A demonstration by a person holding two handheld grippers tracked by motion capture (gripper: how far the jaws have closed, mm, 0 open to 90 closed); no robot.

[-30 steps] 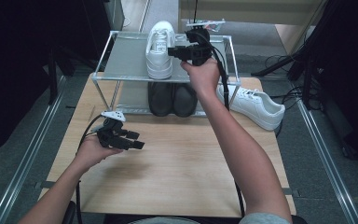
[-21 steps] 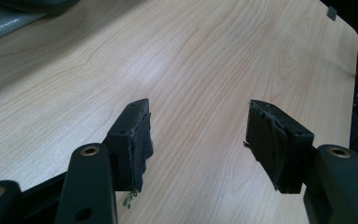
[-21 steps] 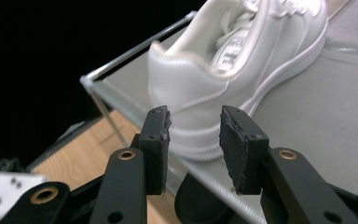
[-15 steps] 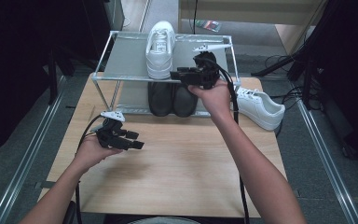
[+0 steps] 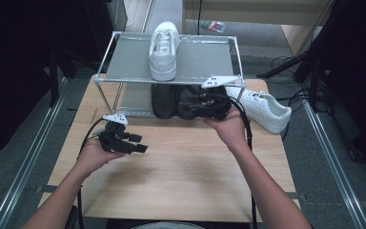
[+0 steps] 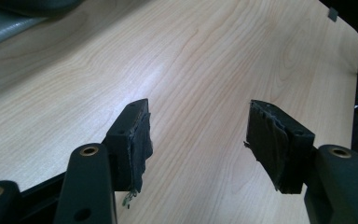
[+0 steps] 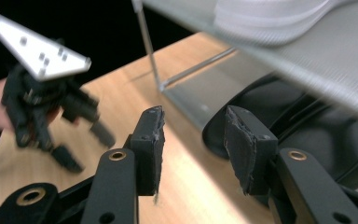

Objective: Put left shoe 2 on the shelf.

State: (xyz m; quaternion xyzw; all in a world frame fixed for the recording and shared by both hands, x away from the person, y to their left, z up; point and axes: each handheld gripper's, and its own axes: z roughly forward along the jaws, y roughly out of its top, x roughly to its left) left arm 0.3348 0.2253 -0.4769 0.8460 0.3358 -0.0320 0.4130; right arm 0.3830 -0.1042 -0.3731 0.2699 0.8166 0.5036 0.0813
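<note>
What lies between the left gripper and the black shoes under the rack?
Bare wood only: in the high view, nothing sits on the table between the left gripper and the black shoes.

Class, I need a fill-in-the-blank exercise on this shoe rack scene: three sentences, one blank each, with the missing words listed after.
1. One white sneaker stands on the ____ shelf of the silver metal-framed shoe rack.
2. The pair of shoes under that shelf is ____ in colour.
3. The second white sneaker lies on the light wooden table, outside the rack, beside the ____ gripper.

Missing words: top; black; right
</note>
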